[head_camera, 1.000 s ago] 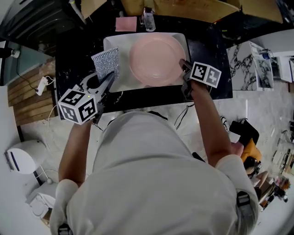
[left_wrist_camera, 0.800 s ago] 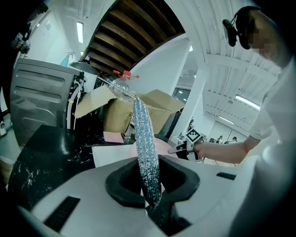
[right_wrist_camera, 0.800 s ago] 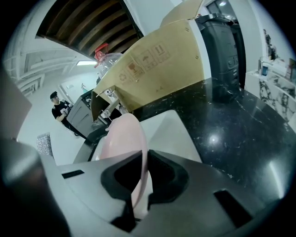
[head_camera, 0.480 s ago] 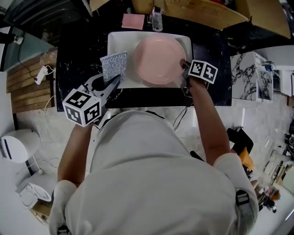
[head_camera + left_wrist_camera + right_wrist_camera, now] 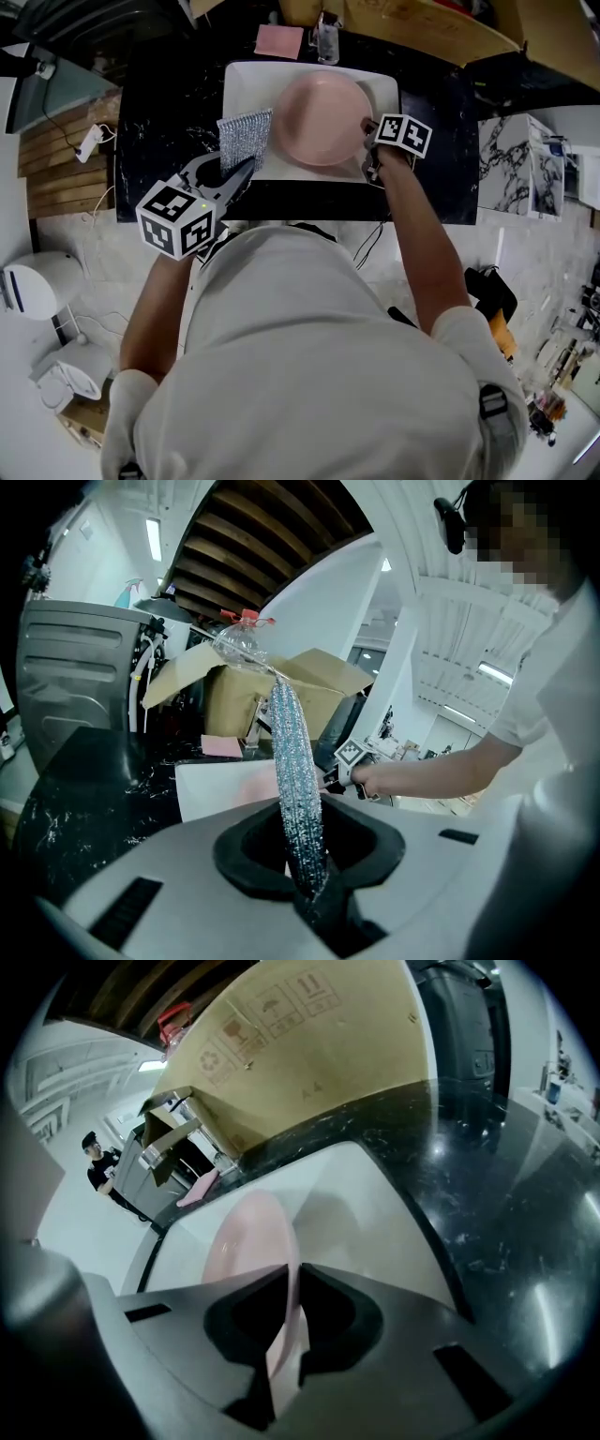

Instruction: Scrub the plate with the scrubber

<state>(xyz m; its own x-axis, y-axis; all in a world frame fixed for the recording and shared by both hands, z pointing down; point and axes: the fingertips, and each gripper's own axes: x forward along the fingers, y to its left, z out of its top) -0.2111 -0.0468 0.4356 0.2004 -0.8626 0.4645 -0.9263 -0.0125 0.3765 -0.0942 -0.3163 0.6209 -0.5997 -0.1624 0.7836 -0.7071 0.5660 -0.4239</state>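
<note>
A pink plate (image 5: 322, 117) lies in a white sink basin (image 5: 244, 80) set in a black counter. My right gripper (image 5: 368, 127) is shut on the plate's right rim; in the right gripper view the plate (image 5: 246, 1241) runs edge-on between the jaws of the right gripper (image 5: 285, 1283). My left gripper (image 5: 246, 167) is shut on a silver mesh scrubber (image 5: 245, 139), held over the basin's left part, beside the plate. In the left gripper view the scrubber (image 5: 295, 780) stands upright out of the left gripper (image 5: 305, 878).
A pink cloth (image 5: 279, 41) and a clear bottle (image 5: 327, 37) sit behind the basin, cardboard boxes (image 5: 412, 23) beyond them. The black counter (image 5: 169, 103) has bare room left and right of the sink. A person in dark clothes (image 5: 98, 1171) stands in the background.
The scrubber in my left gripper has shifted right, closer to the plate's left rim. My right gripper still grips the plate's right rim.
</note>
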